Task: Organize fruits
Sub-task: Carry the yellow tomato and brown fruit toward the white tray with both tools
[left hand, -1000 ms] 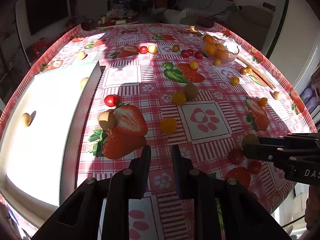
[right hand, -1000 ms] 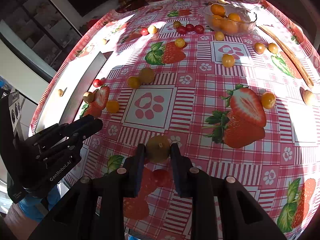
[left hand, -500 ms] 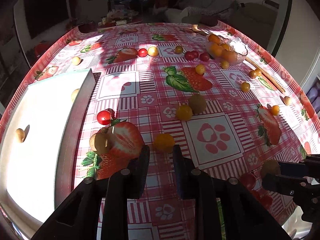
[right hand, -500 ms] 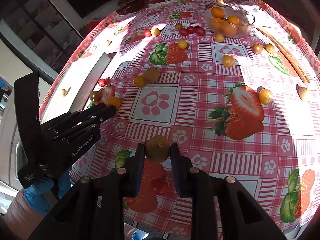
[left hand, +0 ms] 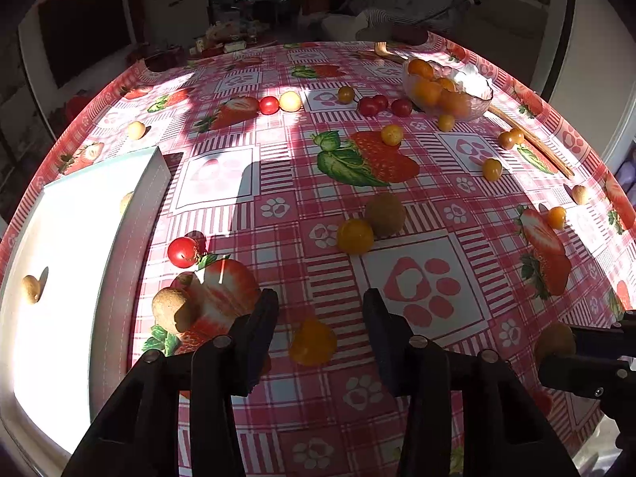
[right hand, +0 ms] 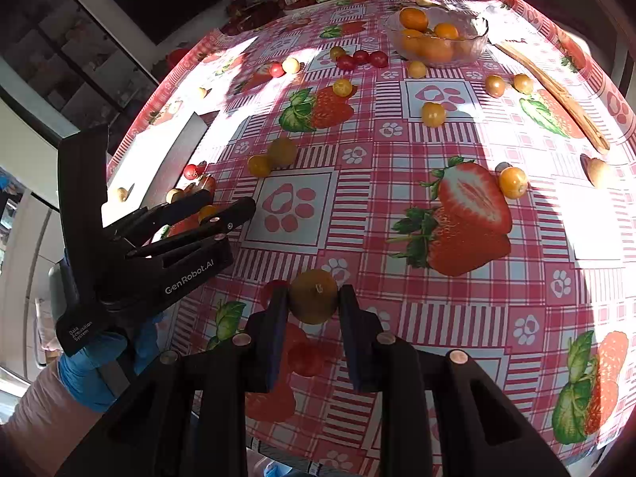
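Note:
My left gripper point(left hand: 320, 310) is open, its jaws on either side of a small orange fruit point(left hand: 313, 342) lying on the strawberry-print tablecloth. My right gripper point(right hand: 312, 296) is shut on a brown-green round fruit point(right hand: 313, 296), held above the table's near edge; it also shows at the right in the left wrist view point(left hand: 554, 344). A glass bowl point(left hand: 473, 87) with orange fruits stands far right. A white tray point(left hand: 59, 262) at the left holds two small brown fruits. Red, yellow and brown fruits lie scattered over the table.
A brown fruit point(left hand: 173, 314) and a red tomato point(left hand: 183, 251) lie beside the tray's edge. A yellow fruit point(left hand: 355, 235) and a brown one point(left hand: 384, 208) touch mid-table. A wooden utensil point(left hand: 528, 139) lies by the bowl. Red tomatoes point(right hand: 304, 357) sit under my right gripper.
My left gripper has moved forward and opened wide, with the orange fruit now between its jaws. My right gripper keeps hold of the brown-green fruit, shifted slightly.

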The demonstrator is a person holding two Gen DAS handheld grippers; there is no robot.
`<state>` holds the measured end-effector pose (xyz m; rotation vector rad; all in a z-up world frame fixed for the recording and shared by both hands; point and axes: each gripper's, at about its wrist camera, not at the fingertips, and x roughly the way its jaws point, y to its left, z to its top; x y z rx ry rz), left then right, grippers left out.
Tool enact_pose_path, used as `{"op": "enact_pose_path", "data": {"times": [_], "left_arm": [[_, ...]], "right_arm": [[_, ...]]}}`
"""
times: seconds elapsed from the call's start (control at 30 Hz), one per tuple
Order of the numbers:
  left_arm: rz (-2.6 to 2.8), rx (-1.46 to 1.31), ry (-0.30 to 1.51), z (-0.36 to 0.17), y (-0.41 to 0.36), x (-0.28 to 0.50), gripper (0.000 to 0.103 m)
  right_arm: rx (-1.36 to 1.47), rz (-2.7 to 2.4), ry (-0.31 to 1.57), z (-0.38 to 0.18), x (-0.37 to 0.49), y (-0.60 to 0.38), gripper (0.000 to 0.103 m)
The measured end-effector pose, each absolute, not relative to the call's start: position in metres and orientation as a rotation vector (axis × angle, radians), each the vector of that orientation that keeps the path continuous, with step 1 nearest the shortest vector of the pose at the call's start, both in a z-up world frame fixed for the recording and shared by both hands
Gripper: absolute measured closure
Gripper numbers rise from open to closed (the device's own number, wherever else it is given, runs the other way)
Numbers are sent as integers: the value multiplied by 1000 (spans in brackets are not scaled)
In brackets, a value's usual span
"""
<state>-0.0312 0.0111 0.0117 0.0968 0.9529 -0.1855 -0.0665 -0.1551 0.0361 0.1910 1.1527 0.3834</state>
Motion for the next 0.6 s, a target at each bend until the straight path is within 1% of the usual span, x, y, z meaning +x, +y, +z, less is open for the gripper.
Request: {"op": "enact_pose_path", "data": {"times": [0.03,0.13,0.33,0.6], "left_arm": [[-186,105,953,12,9,-33,82],[-184,77,953,14,14,-39,82],[-194,-96,954,26,43,-52,83],[-181,-141,880,55,71,-70,83]], "right_arm": [[192,383,1152,36,-66,-155,75],[190,381,1147,38,-66,-155,75],[180,395,1128,48,-65,-146,75],[135,438,1104,63,-58,-119,75]]}}
